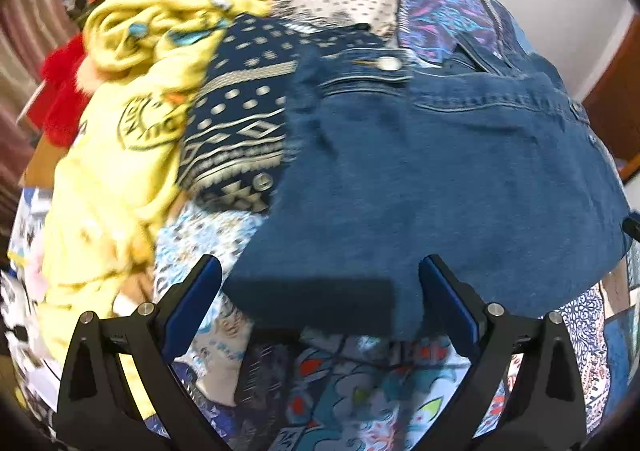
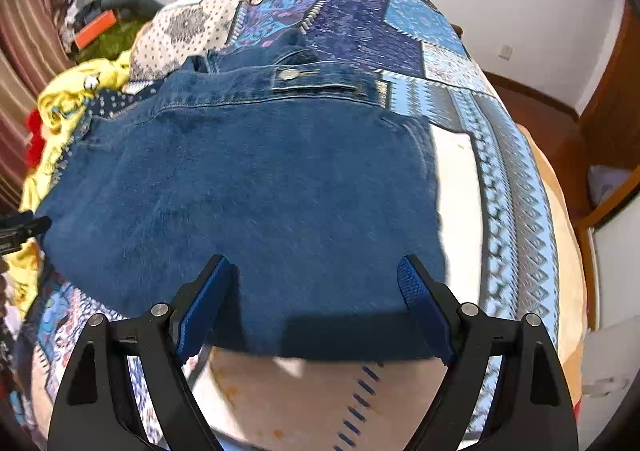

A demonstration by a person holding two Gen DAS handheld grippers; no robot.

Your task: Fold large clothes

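Both tongs, left (image 1: 320, 291) and right (image 2: 318, 291), gape over denim jacket (image 2: 248, 187)

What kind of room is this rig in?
Most likely a home bedroom. The denim garment lies on a bed under a patchwork bedspread, with a heap of unfolded clothes, including a yellow shirt, beside it. Striped curtains and a wooden floor fit that too.

Denim garment (image 2: 256, 187), seemingly folded, on patchwork bedspread (image 2: 400, 23)
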